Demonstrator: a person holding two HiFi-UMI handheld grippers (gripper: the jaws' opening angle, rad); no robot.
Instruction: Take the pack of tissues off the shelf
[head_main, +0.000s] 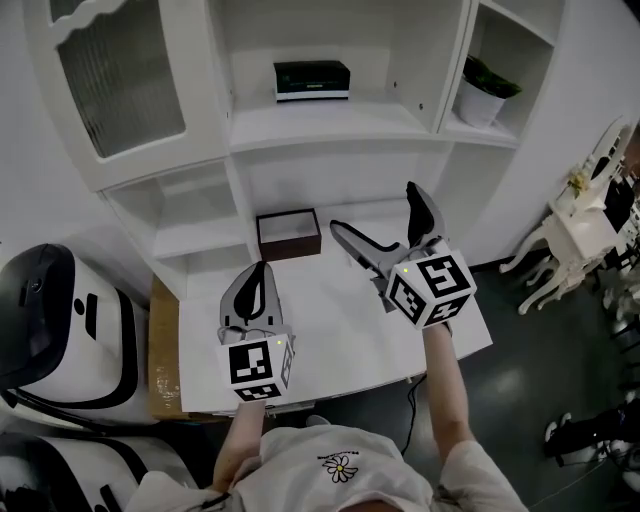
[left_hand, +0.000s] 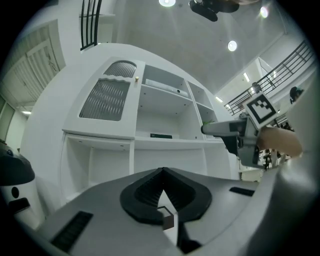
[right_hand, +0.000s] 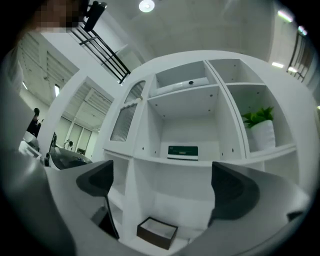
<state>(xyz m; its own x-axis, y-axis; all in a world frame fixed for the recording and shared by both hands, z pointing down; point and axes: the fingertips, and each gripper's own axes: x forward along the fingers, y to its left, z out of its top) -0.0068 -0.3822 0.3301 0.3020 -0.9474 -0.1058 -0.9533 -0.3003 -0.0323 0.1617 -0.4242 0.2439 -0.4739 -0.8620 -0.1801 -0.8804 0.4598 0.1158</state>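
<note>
The pack of tissues, dark with a pale band, lies flat on the middle shelf of the white shelf unit. It shows small in the left gripper view, and straight ahead between the jaws in the right gripper view. My right gripper is raised in front of the lower bay, below and short of the pack. Its jaws stand wide open with nothing between them. My left gripper hangs lower over the white counter, jaws shut and empty.
An open brown box sits on the counter at the back of the lower bay. A potted plant fills the right-hand shelf. A ribbed cabinet door stands at left. White machines stand left; white chairs right.
</note>
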